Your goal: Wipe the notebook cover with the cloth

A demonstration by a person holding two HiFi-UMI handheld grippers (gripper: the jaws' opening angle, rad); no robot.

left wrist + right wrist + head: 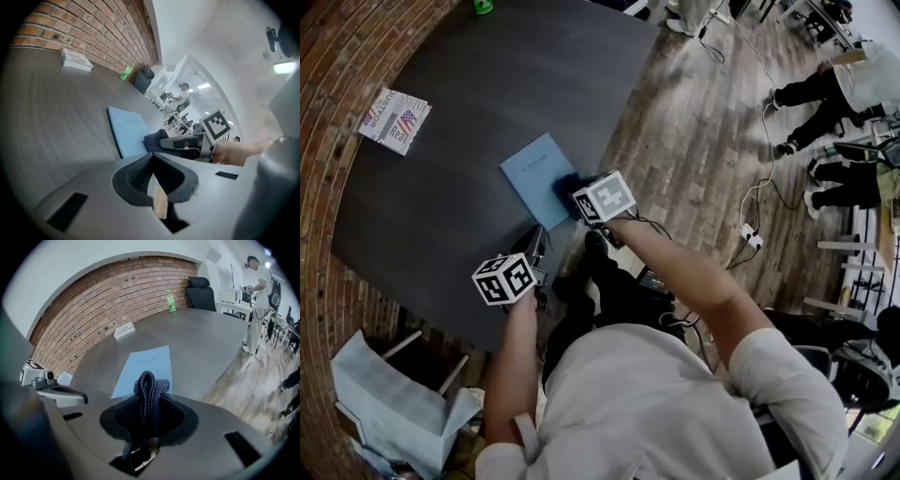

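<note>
Cloth (148,380), dark and folded, is pinched between the fingers of the right gripper (148,398), at the lower right edge of the light blue notebook (532,173) lying mid-frame on the dark counter (469,103). The left gripper (153,155), lower left of the notebook, has its fingers pressed together, empty. The cover's print is too small to read, like that on the flag-marked packet (394,120) at upper left.
</note>
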